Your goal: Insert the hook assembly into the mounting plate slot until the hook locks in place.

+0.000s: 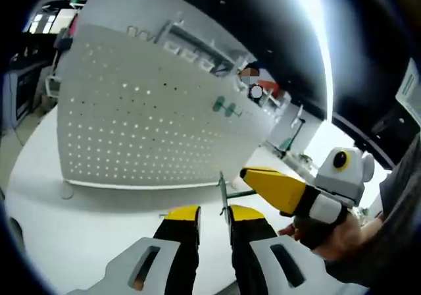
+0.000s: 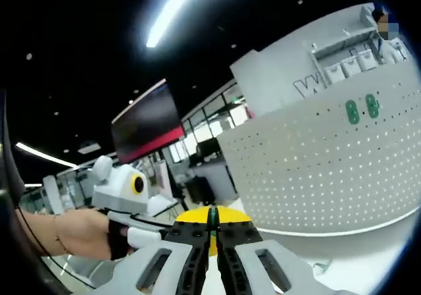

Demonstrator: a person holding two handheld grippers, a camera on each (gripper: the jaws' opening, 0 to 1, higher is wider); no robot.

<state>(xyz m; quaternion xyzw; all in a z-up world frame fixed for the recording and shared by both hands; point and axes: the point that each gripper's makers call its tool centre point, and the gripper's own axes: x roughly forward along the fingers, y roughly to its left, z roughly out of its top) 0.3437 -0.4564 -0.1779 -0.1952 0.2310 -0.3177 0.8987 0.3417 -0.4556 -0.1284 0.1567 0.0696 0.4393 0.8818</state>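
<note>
In the left gripper view, the left tool (image 1: 214,214) stands open over the white surface (image 1: 99,229), its yellow-tipped black jaws apart. A thin green metal hook (image 1: 224,193) rises just beside its right jaw. The right tool (image 1: 253,174), held by a hand (image 1: 329,232), reaches to this hook from the right. Behind stands the white perforated mounting plate (image 1: 145,120) with two green pieces (image 1: 225,106).

In the right gripper view, the right tool (image 2: 212,224) is closed on the thin green hook (image 2: 212,217). The perforated plate (image 2: 329,170) stands to the right, well apart

White table (image 1: 85,236) carries upright white pegboard panel (image 1: 145,124), standing on round foot (image 1: 66,190)
</note>
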